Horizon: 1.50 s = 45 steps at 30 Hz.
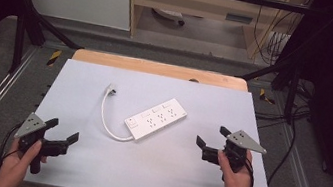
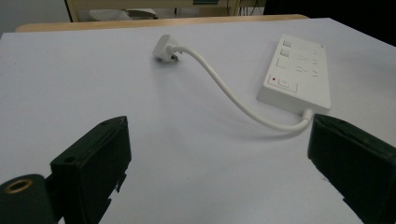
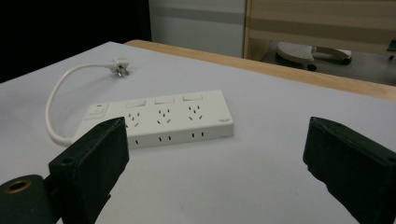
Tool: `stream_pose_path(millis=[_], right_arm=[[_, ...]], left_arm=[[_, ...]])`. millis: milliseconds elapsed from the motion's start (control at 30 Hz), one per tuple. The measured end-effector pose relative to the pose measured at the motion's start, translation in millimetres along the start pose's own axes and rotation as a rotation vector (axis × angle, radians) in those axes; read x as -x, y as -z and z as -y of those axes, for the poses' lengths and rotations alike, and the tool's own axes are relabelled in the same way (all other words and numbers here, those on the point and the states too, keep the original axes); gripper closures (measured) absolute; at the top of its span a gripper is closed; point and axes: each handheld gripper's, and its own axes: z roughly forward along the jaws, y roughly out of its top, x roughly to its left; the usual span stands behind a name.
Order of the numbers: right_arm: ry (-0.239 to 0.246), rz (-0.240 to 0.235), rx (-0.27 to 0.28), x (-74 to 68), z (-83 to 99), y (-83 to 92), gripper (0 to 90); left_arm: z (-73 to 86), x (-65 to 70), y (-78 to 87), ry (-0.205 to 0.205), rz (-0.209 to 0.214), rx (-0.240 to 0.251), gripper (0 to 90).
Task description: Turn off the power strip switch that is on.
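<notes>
Down at the lower left of the high view, the left gripper (image 1: 63, 130) is hovering over the near edge of the bench (image 1: 92, 163), its fingers (image 1: 72, 137) spreading wide and gripping nothing. Across at the lower right of that view, the right gripper (image 1: 212, 136) is doing the same, fingers (image 1: 201, 143) parted wide with only bare surface between them, the person's right hand (image 1: 237, 178) wrapping its handle from below. The left hand (image 1: 22, 159) is clutching the other handle at the bottom left.

Moving further out, the white power strip (image 1: 156, 118) is lying flat near the centre of the frame, angled with its switch end pointing toward the lower left, well apart from both grippers. In the right gripper view the strip (image 3: 159, 119) is sitting in the middle, sockets facing up. Its white cable (image 1: 105, 120) is curling out from the switch end and looping up toward the upper left, ending at the plug (image 1: 112, 88), which is resting on the bench. In the left gripper view the plug (image 2: 166, 48) is lying in the upper middle, prongs tipping toward the surface.
</notes>
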Motion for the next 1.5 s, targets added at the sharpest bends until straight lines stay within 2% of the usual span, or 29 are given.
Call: stream_pose_path(millis=[233, 333, 633, 1000, 1300, 1500], right_arm=[[-0.002, -0.029, 0.002, 2.1, -18.1, -4.1, 5.7], [0.011, -0.031, 0.009, 0.9, -26.1, -7.4, 4.0], [0.03, -0.052, -0.006, -11.9, -47.3, -23.7, 2.5], [0.056, -0.078, -0.016, -27.3, -64.3, -46.4, 4.7], [0.065, -0.09, 0.016, -33.8, -80.3, -60.3, 16.2], [0.079, -0.105, 0.026, -39.3, -85.4, -69.1, 34.0]], left_arm=[[0.2, -0.1, -0.3, -0.001, -0.003, -0.002, 6.0], [0.4, -0.1, -0.1, 0.001, -0.003, -0.002, 6.0], [0.6, -0.2, -0.4, -0.002, -0.002, -0.005, 6.0], [0.8, -0.3, -0.6, -0.004, 0.0, -0.01, 6.0], [1.1, -0.5, -0.7, -0.001, 0.0, -0.013, 6.0], [1.2, -0.6, -0.9, -0.002, 0.002, -0.015, 6.0]])
